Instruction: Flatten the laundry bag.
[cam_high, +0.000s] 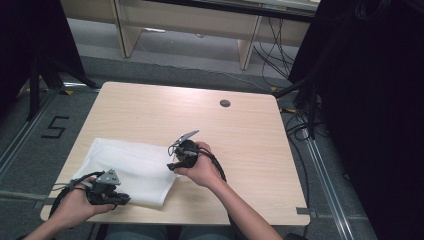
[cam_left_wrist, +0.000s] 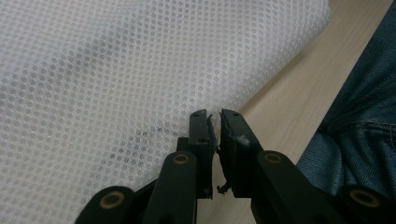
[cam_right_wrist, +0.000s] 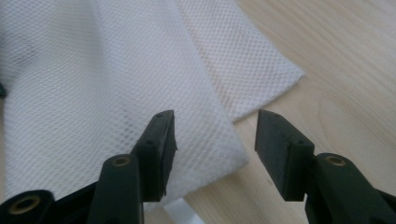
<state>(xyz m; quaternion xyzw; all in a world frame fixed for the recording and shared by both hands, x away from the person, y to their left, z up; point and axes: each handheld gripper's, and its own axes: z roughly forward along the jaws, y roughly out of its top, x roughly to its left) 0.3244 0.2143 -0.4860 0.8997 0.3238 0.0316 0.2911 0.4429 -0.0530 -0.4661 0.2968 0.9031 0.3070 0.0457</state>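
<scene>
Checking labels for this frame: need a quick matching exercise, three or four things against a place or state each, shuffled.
Things:
1. left gripper
2. right gripper
3. white mesh cloth
4. round grommet

States or places:
A. jaws wide apart, nothing between them
B. folded flat at the near left of the table
C. jaws pinching a cloth edge
D. set in the tabletop at the far side

Pairs: 1-C, 2-A, 3-B, 4-D

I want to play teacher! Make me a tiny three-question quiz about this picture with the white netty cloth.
1. True or false: the right tool has its jaws apart.
2. What does the left tool pinch?
3. The mesh cloth lies on: A) the floor, B) the wooden table, C) a chair.

Key:
1. True; nothing is between them.
2. An edge of the mesh cloth.
3. B.
</scene>
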